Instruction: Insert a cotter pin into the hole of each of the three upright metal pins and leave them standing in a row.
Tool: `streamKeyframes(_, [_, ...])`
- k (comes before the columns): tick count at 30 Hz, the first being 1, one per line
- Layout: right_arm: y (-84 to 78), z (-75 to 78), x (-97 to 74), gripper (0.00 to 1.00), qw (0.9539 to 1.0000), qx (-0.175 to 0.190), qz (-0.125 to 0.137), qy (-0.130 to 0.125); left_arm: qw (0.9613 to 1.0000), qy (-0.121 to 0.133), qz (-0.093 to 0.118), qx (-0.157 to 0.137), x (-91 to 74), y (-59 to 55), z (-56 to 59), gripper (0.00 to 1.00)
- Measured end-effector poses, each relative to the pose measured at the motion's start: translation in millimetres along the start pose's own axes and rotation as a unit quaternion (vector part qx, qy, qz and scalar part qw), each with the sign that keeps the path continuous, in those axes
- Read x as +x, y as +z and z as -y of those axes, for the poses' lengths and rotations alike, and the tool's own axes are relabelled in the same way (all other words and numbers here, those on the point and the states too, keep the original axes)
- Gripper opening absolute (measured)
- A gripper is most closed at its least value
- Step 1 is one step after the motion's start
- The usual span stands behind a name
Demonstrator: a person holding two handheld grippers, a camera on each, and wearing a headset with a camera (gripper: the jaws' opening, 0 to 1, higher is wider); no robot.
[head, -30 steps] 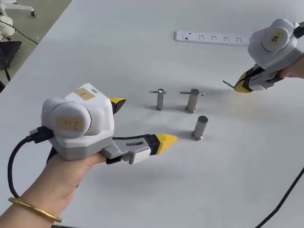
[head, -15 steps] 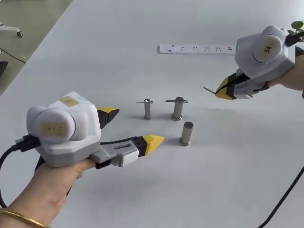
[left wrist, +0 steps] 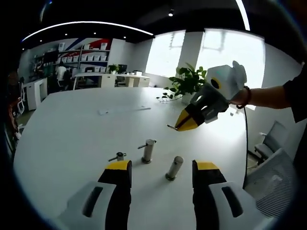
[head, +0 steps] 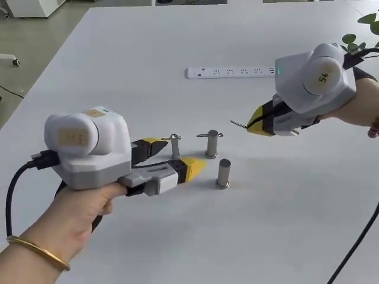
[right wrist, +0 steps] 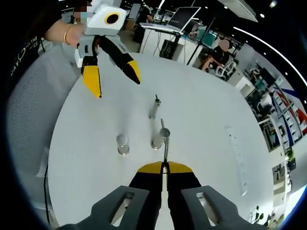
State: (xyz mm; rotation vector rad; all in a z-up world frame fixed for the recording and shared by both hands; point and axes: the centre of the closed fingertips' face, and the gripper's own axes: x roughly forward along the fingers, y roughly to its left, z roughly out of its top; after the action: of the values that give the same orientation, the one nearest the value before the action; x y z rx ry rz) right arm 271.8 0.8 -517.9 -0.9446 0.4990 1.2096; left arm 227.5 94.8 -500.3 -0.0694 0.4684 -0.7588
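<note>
The left gripper sits low over the table, held in a hand with a gold bangle on the wrist. Its body is level and its yellow-tipped jaws stand wide apart with nothing between them. They point across at the bare pin, and the nearer tip stops just to the left of it. In the left gripper view the bare pin stands ahead, in the gap between the two jaws.

The right gripper hangs higher, beyond the bare pin and to its right, tipped down and pointing left. Its jaws are pressed together on a cotter pin, whose thin wire end sticks out ahead of the tips. In the right gripper view the cotter pin runs straight out from the closed jaws, over the table above the pins.

The bare pin is a short upright steel cylinder, and nothing passes through its top. Just behind it stands the middle pin, upright, with a cotter pin crossing its head. The end pin is further left of the bare pin, thinner and also crossed by a cotter pin. A white power strip lies well beyond the bare pin.
</note>
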Motion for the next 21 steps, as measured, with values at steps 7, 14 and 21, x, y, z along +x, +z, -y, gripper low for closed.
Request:
streamKeyframes(7, [20.1, -14.5, -4.2, 0.0, 0.9988, -0.046, 0.015, 0.003, 0.9991, -0.017, -0.007, -0.037, 9.7, 3.8, 6.5, 0.38])
streamKeyframes(14, [26.7, -23.5, 0.2, 0.0, 0.9967, -0.077, 0.024, 0.011, 0.9979, -0.028, -0.019, -0.055, 17.8, 3.5, 12.5, 0.32])
streamKeyframes(21, [30.1, -26.6, 5.9, 0.0, 0.994, -0.104, 0.032, 0.011, 0.9969, -0.039, -0.03, -0.062, 23.3, 2.6, 18.1, 0.24])
